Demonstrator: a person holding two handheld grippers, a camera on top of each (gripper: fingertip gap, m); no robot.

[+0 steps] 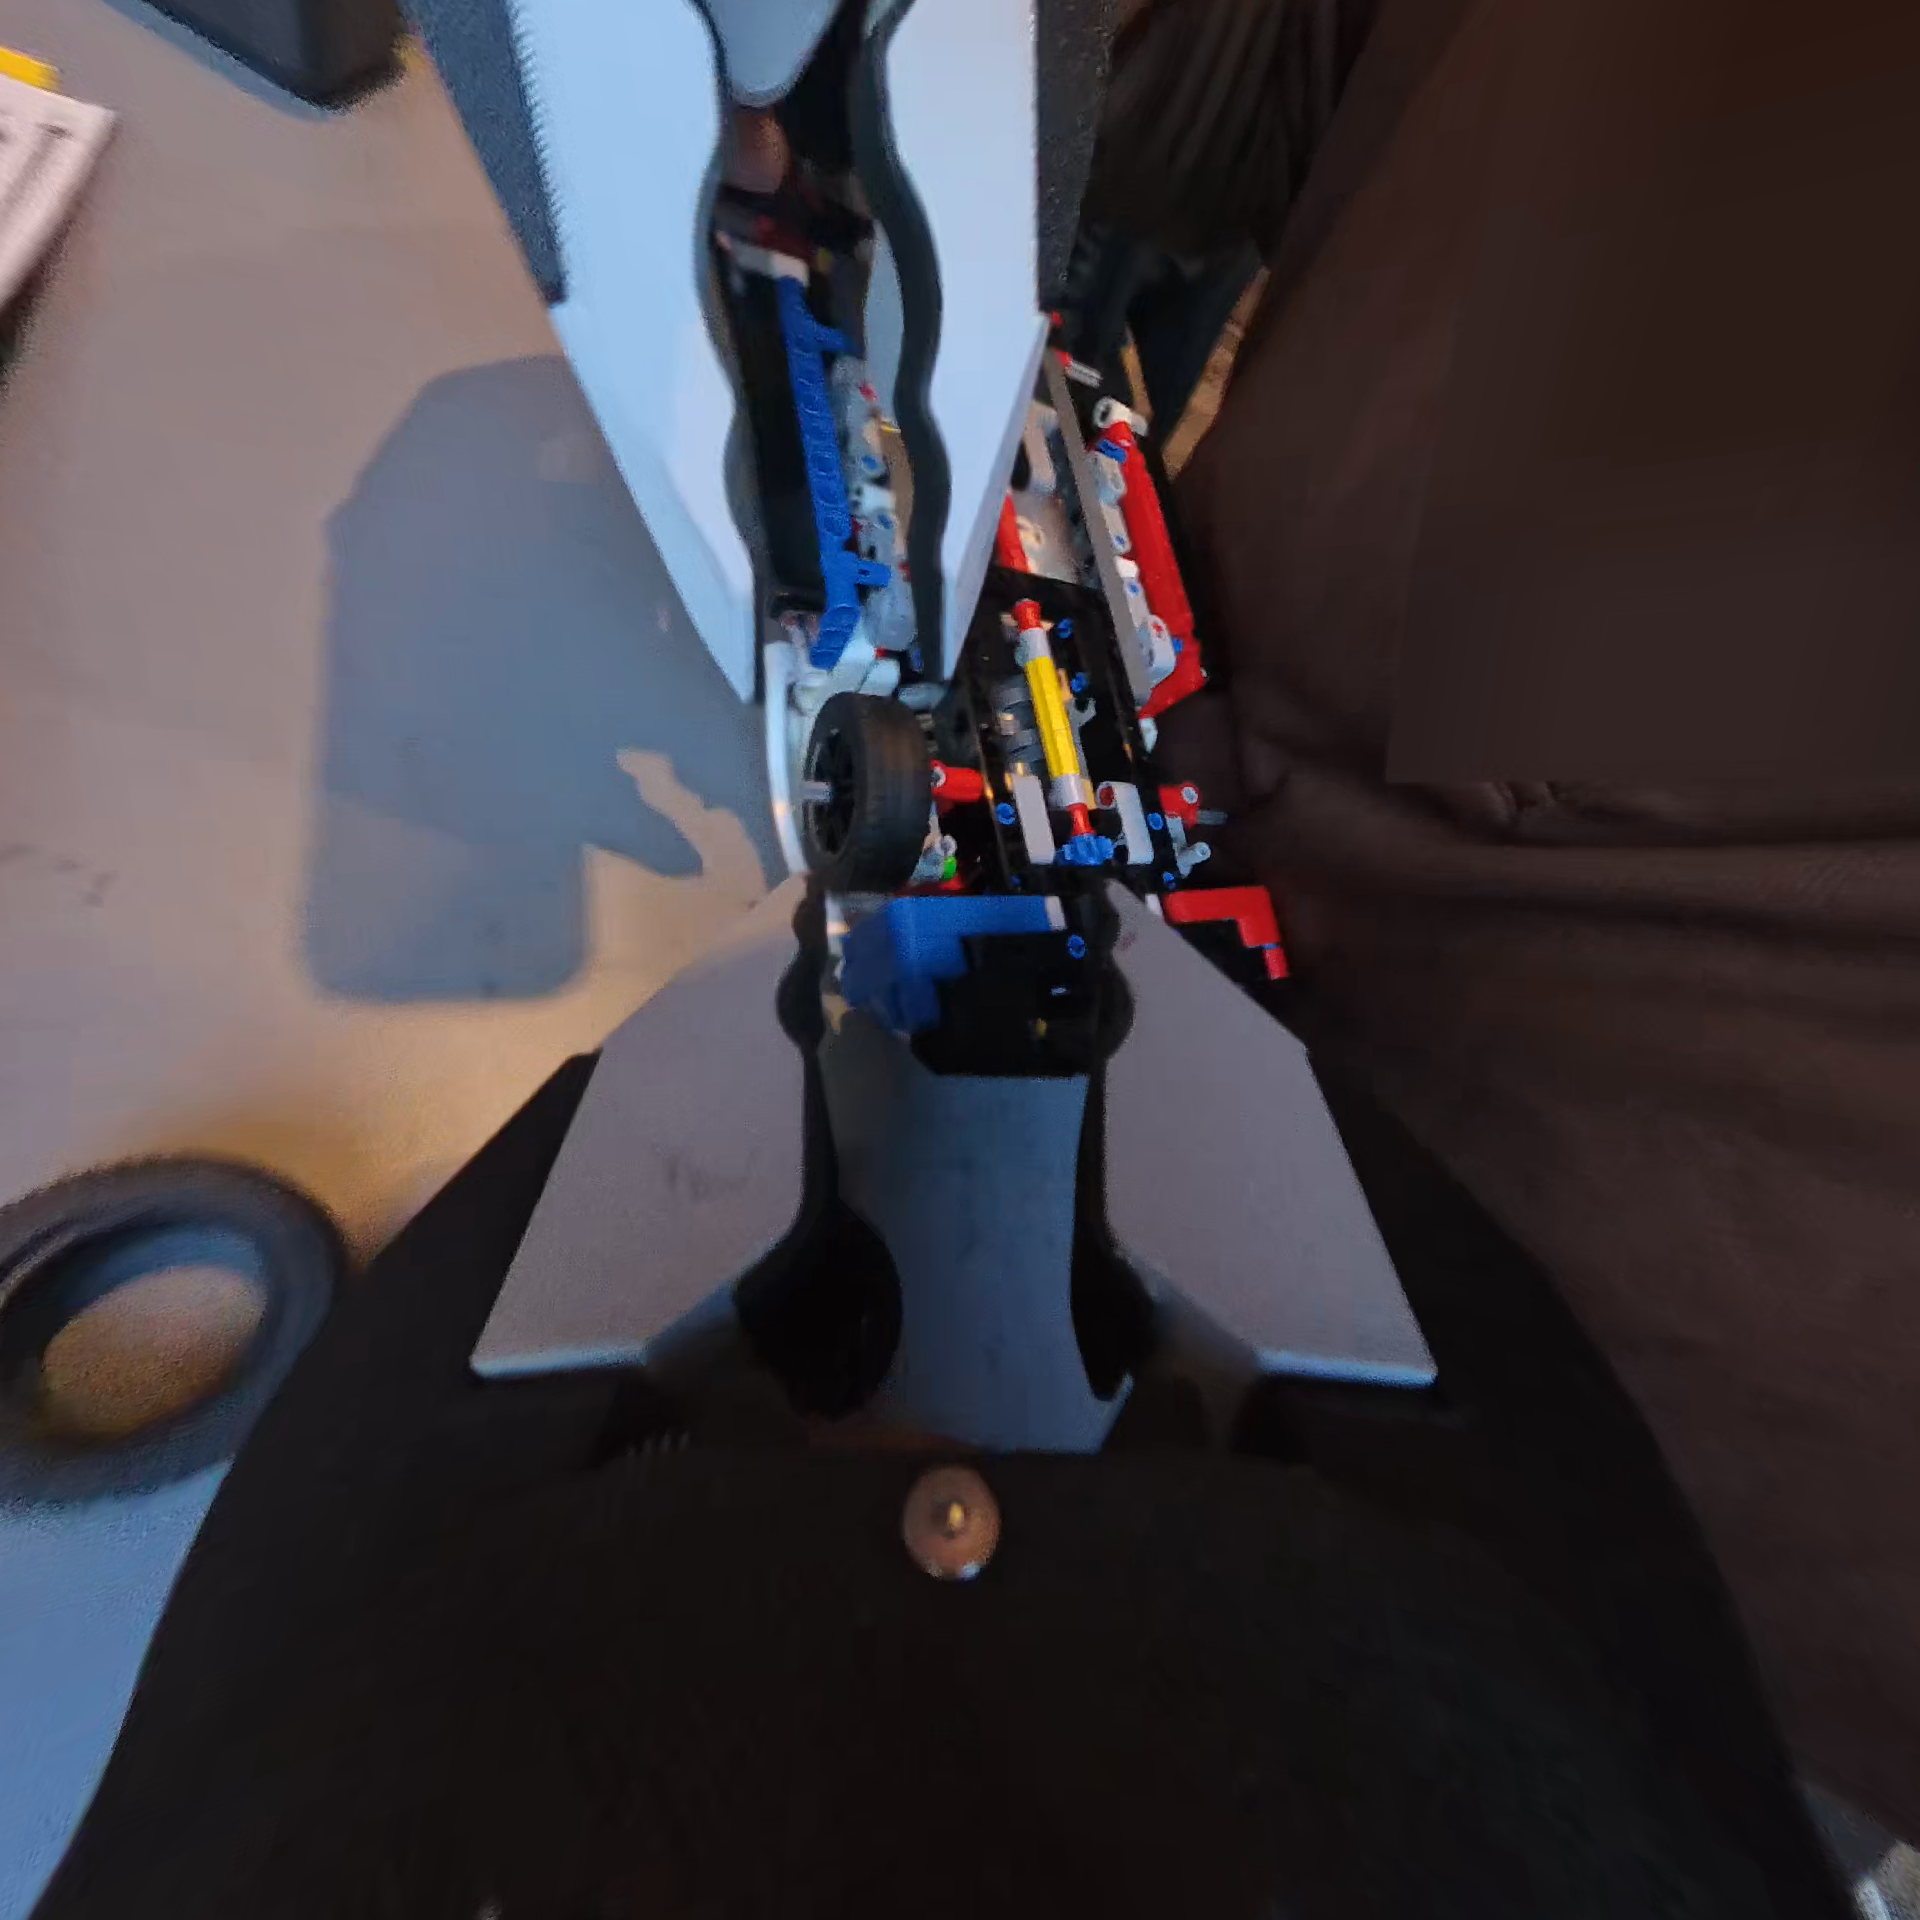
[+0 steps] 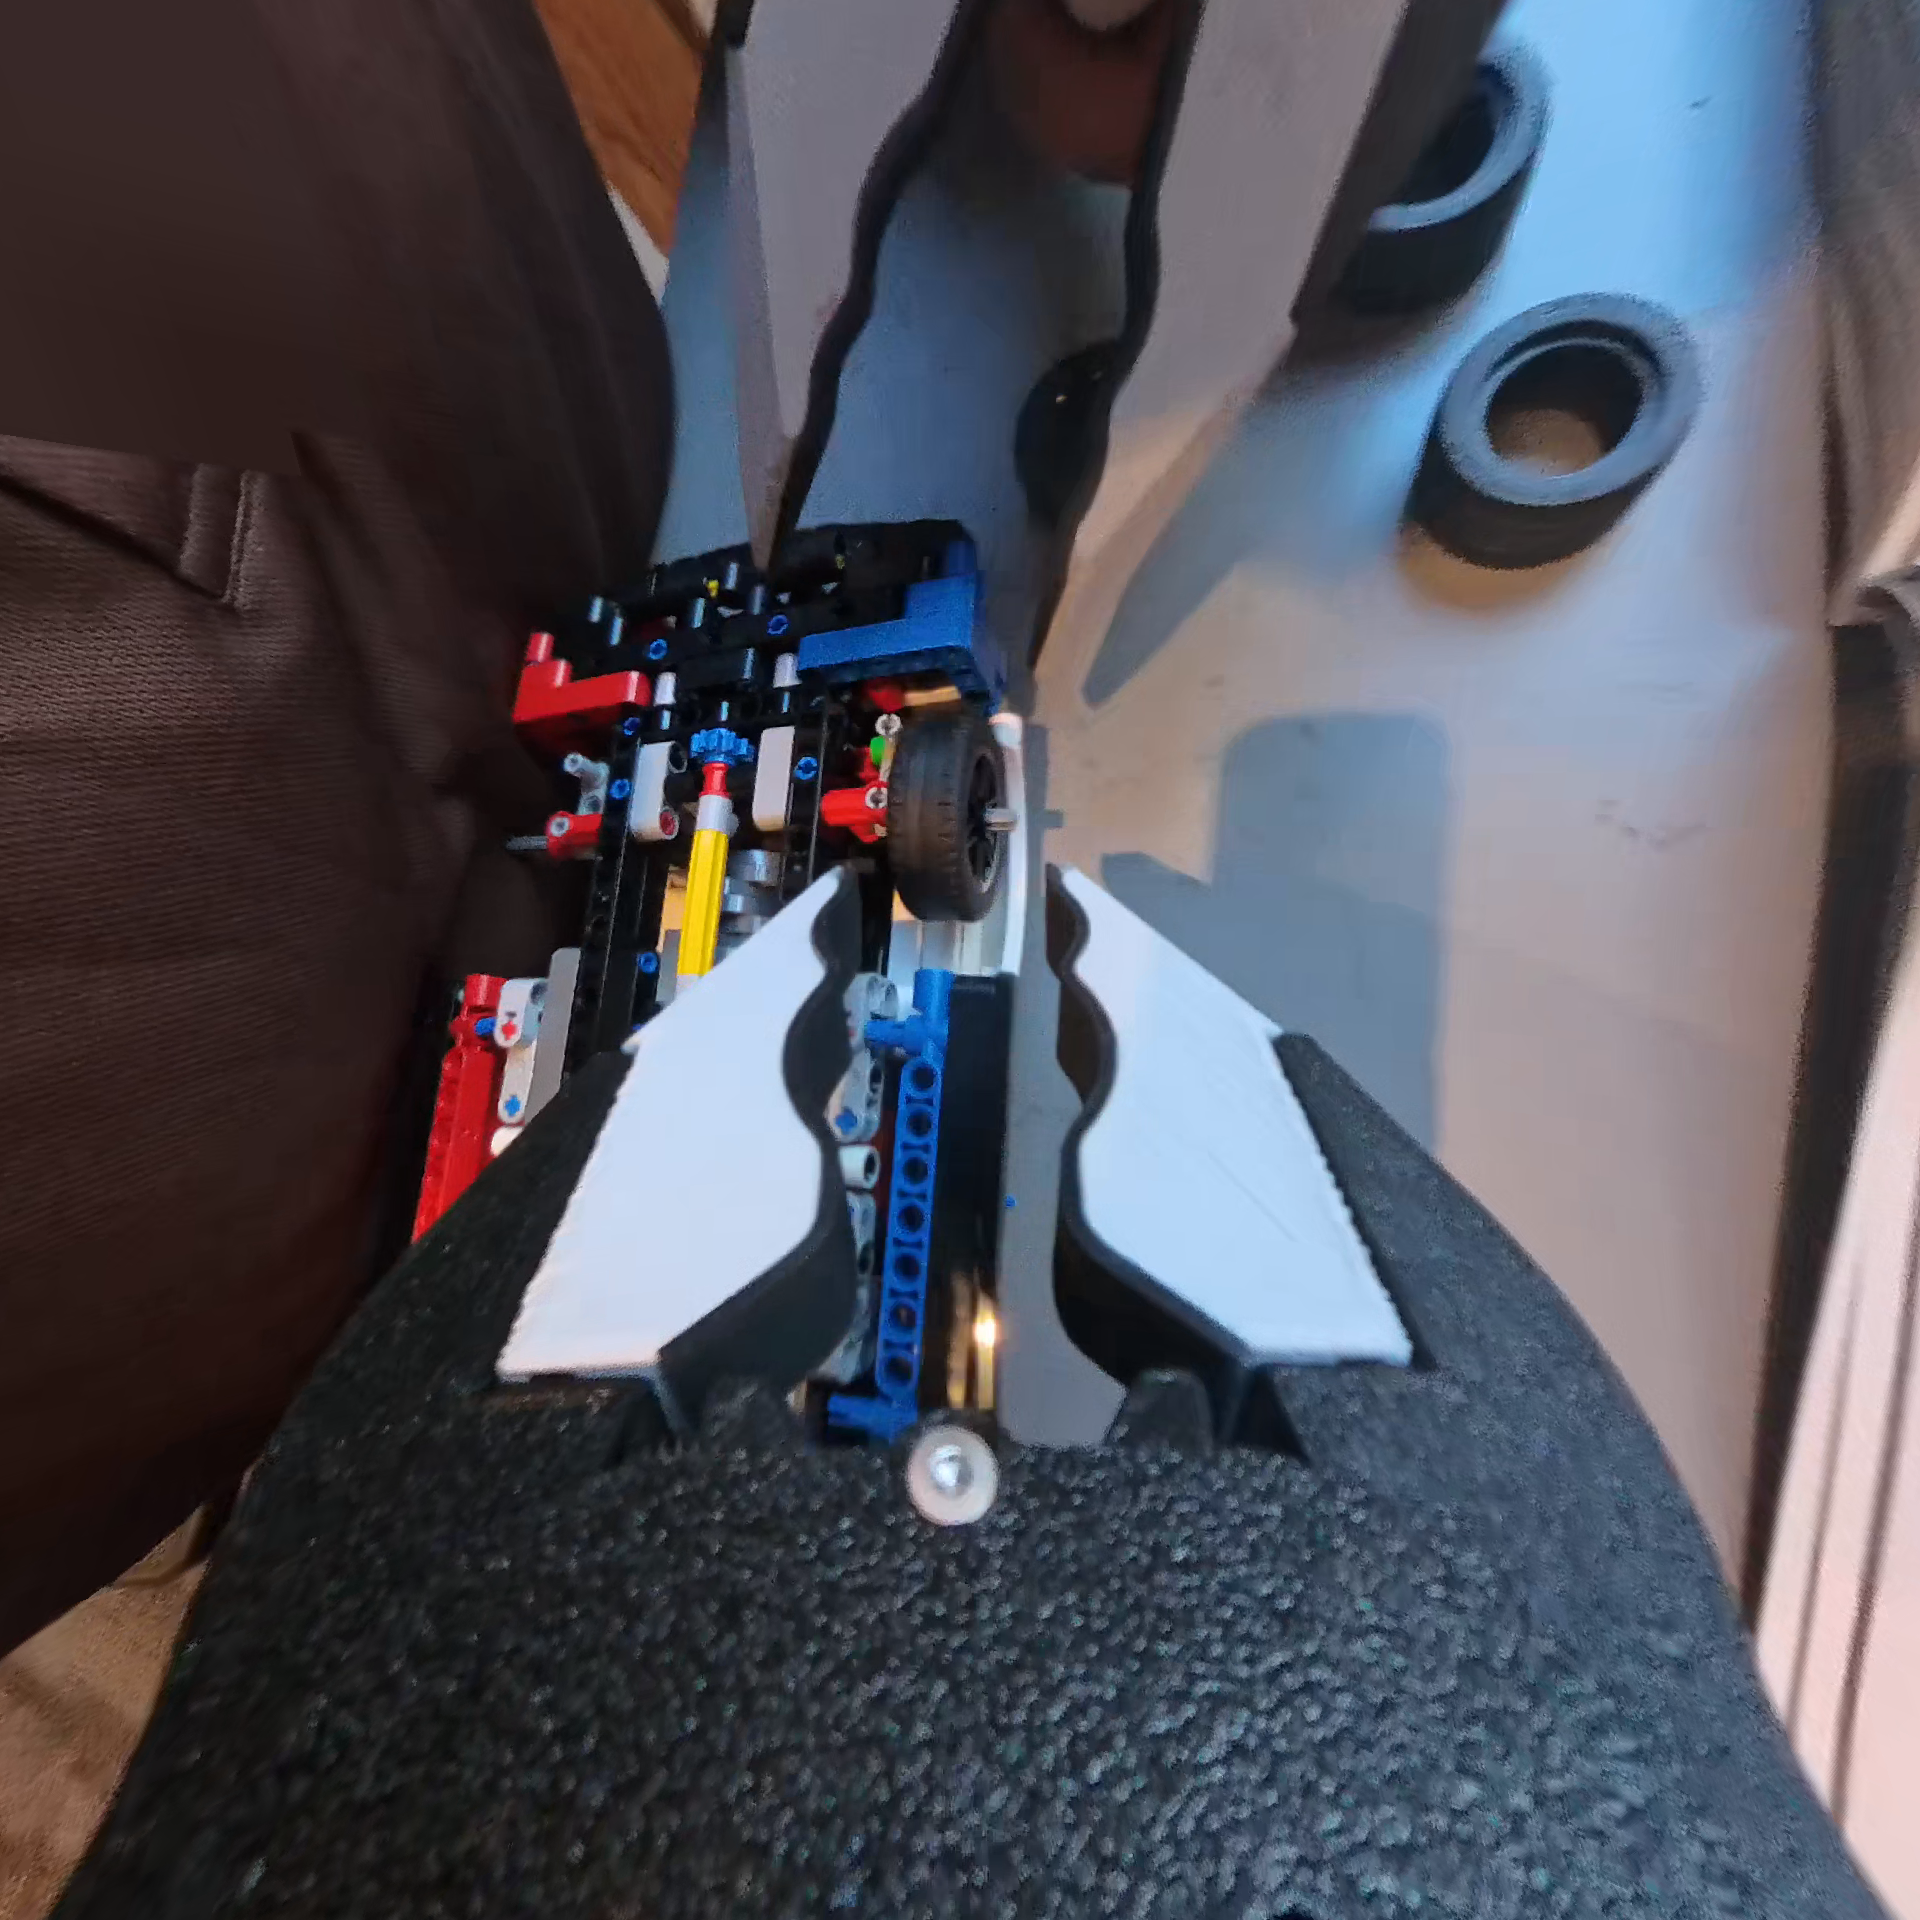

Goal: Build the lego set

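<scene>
A part-built lego car chassis point(image 1: 1049, 717) of black, blue, red and yellow beams is held between both grippers above the table. My left gripper point(image 1: 961, 940), with grey fingers, is shut on its blue and black end block point(image 1: 935, 966). My right gripper point(image 2: 951, 883), with white fingers, is shut on the side with the long blue beam point(image 2: 912, 1195). One small black wheel point(image 2: 951, 821) is mounted on the chassis just past the right fingertips, and it also shows in the left wrist view point(image 1: 868, 790). Each gripper shows opposite in the other's view.
Two loose black tyres point(image 2: 1558, 436) point(image 2: 1455, 177) lie on the pale table point(image 2: 1558, 935); one tyre point(image 1: 156, 1309) shows beside the left gripper. A printed paper point(image 1: 42, 187) lies at the far left. A person's dark brown clothing point(image 1: 1558, 831) is close beside the chassis. The tips of one gripper are about 5 cm away from the tips of the other.
</scene>
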